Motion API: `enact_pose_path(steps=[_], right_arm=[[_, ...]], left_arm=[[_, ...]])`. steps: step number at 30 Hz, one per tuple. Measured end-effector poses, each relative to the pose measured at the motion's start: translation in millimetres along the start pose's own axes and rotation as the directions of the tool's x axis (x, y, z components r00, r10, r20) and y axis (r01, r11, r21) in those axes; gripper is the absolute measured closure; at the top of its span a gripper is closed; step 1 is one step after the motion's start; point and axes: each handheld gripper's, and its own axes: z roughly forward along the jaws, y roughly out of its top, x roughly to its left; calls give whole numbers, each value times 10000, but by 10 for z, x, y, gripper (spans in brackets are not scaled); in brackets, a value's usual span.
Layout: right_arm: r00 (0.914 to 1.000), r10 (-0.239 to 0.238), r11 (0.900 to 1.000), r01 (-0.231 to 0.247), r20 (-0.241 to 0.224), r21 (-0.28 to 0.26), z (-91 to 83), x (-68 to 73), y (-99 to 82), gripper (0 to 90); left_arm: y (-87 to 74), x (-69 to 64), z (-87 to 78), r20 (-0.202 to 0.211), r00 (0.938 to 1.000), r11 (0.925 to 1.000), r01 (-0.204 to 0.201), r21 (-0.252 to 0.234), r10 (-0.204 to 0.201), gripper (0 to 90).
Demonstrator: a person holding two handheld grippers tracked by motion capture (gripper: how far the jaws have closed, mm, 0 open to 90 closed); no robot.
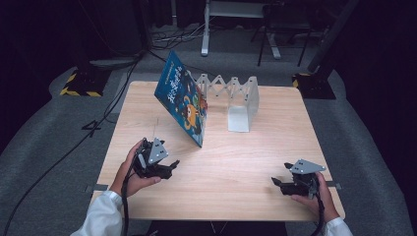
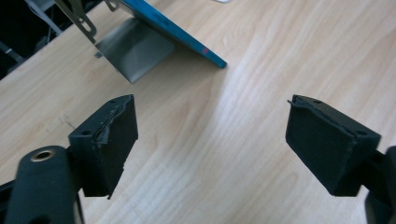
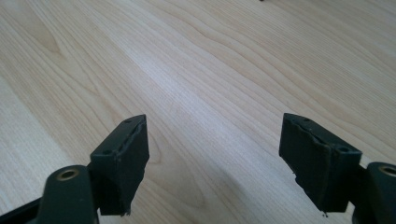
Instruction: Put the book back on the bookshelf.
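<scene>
A blue picture book (image 1: 182, 98) leans tilted against a white expanding metal book rack (image 1: 236, 101) at the table's middle back. Its lower edge (image 2: 182, 35) rests on the wood, with the rack's grey base plate (image 2: 133, 49) beside it in the left gripper view. My left gripper (image 1: 172, 166) is held near the front left, short of the book, jaws wide apart with nothing between them (image 2: 210, 140). My right gripper (image 1: 278, 184) hovers at the front right, open over bare wood (image 3: 215, 154).
The light wooden table (image 1: 236, 162) stands on grey carpet. Cables (image 1: 74, 142) run across the floor at the left. Stand bases with yellow-black tape (image 1: 81, 83) and a desk frame (image 1: 231, 19) are behind the table.
</scene>
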Motion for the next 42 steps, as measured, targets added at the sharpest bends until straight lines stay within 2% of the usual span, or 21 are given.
enact_pose_path(steps=[3,9,14,15,18,22,26,31,34,35,36,37,38,39,40,41,42], right_arm=[[10000,32,10000,-32,80,33,-39,-15,-30,247],[9996,129,9999,-130,242,58,-107,-52,-106,240],[9989,309,9994,-313,353,118,-149,-82,-170,240],[9986,332,9993,-339,422,153,-164,-95,-200,240],[9983,379,9991,-388,451,179,-177,-104,-230,240],[9971,379,9985,-404,654,376,-194,-135,-315,240],[9957,594,9971,-625,707,430,-217,-166,-402,240],[9933,921,9947,-949,700,392,-268,-220,-527,242],[9901,1202,9917,-1231,730,361,-308,-254,-614,237],[9901,1202,9917,-1231,730,361,-308,-254,-614,237],[9862,1491,9881,-1514,725,269,-345,-280,-672,237],[9862,1491,9881,-1514,725,269,-345,-280,-672,237],[9831,1688,9851,-1706,706,216,-379,-305,-720,236],[9807,1826,9827,-1842,693,171,-395,-320,-744,236],[9784,1955,9804,-1967,672,119,-407,-336,-769,236],[9784,1955,9804,-1967,672,119,-407,-336,-769,236],[9720,2254,9740,-2264,664,87,-424,-355,-800,236]], left_arm=[[-43,-28,5,90,9999,9998,-84,164,83,173],[-182,-124,6,-257,9985,9966,-459,687,477,179],[-288,-142,17,-306,9983,9942,-465,971,497,172],[-361,-150,20,-347,9985,9934,-383,1082,423,172],[-422,-152,12,-344,9989,9934,-287,1112,327,169],[-577,-137,-9,-415,9989,9923,282,1208,-233,168],[-698,-136,-43,-425,9977,9906,575,1243,-525,168],[-880,-68,-94,-12,9958,9889,914,1169,-919,168],[-970,-26,-128,-151,9905,9835,1372,1177,-1364,173],[-970,-26,-128,-151,9905,9835,1372,1177,-1364,174],[-1011,-2,-152,-136,9880,9818,1542,1110,-1536,174],[-1011,-2,-152,-136,9880,9818,1542,1110,-1536,174],[-1049,17,-169,-155,9851,9783,1722,1149,-1716,174],[-1049,17,-169,-155,9851,9783,1722,1149,-1716,174],[-1092,38,-174,-30,9802,9739,1973,1124,-1982,174],[-1092,38,-174,-30,9802,9739,1973,1124,-1982,174],[-1114,48,-177,16,9773,9712,2103,1118,-2118,175]])
